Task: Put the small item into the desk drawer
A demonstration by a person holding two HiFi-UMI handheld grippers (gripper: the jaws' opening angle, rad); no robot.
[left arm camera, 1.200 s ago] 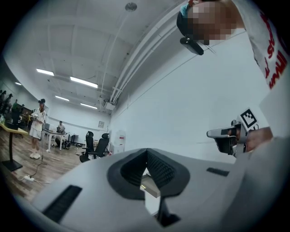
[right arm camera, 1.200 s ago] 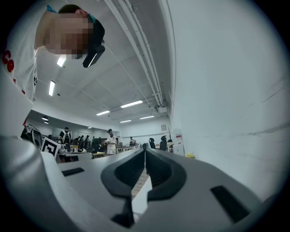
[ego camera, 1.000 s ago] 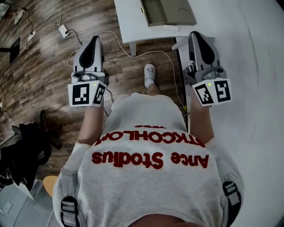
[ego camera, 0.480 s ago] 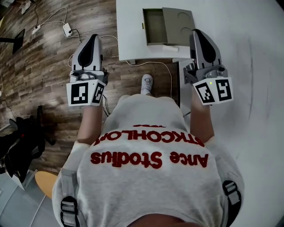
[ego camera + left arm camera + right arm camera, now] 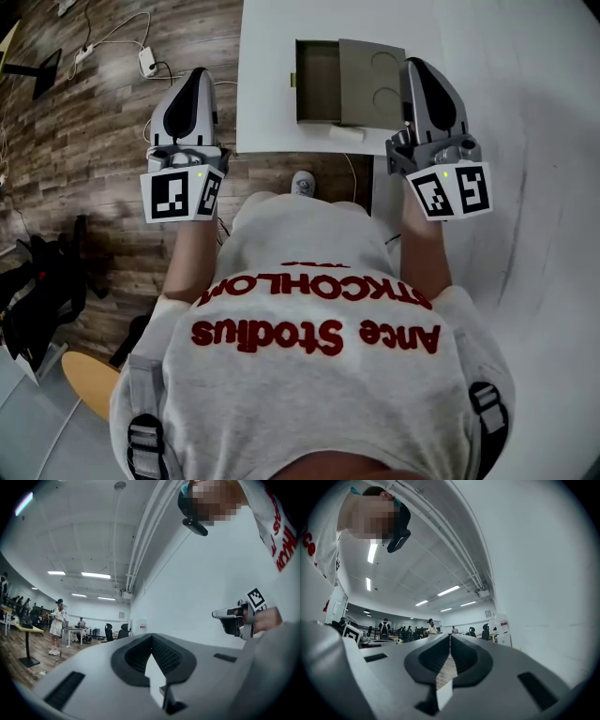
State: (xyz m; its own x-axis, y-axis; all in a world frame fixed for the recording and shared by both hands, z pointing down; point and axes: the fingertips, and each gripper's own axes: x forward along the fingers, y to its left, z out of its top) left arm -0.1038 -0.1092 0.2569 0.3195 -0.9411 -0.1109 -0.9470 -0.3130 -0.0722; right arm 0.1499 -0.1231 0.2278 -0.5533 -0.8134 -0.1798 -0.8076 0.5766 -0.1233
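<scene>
Now at desk: L gripper and R gripper hang either side of the open drawer, both w/ jaws together, nothing held. White item lies on desk just beside drawer front. Likely best: open one gripper, drop over item, pinch gently. Wood floor, cables, white wall; big office w/ people beyond.

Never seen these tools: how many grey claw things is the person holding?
2: the left gripper above the wooden floor, the right gripper next to the drawer unit. None seems hidden.
</scene>
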